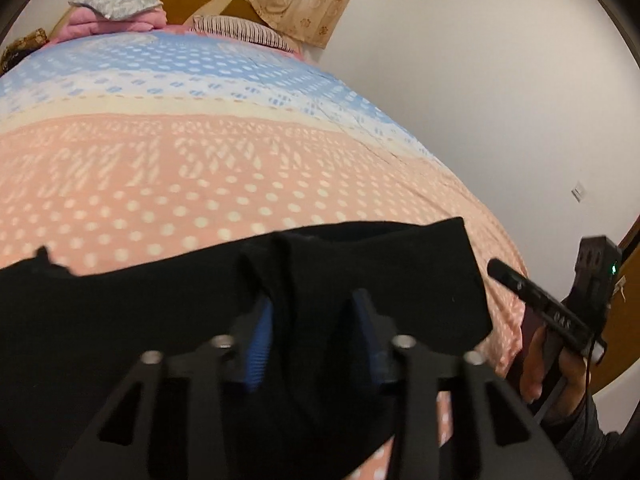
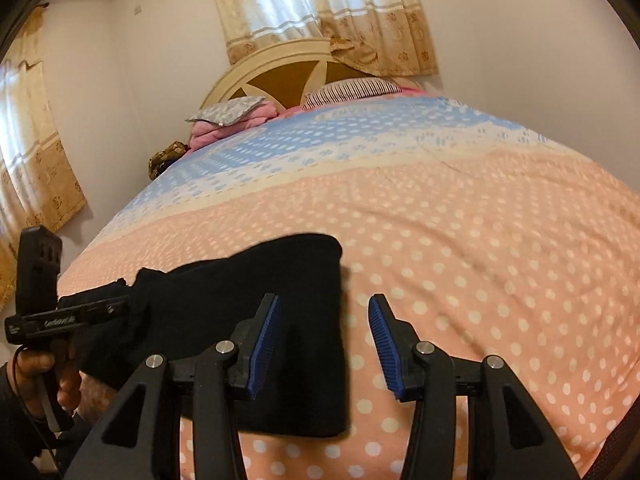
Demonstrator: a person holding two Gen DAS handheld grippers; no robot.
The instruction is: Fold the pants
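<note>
Polka-dot bedspread (image 2: 460, 240) under black pants (image 2: 248, 304)

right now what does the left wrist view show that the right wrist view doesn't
Only the left wrist view: the left gripper open, black fabric of the pants bunched between its blue pads, plus a white wall socket.

Only the right wrist view: the right gripper open astride the pants' right edge, and a second curtained window on the left wall.

Both: the dotted pink and blue bedspread, striped pillow, round headboard.

Soft window daylight — fisheye-warped edges, slight blur.
</note>
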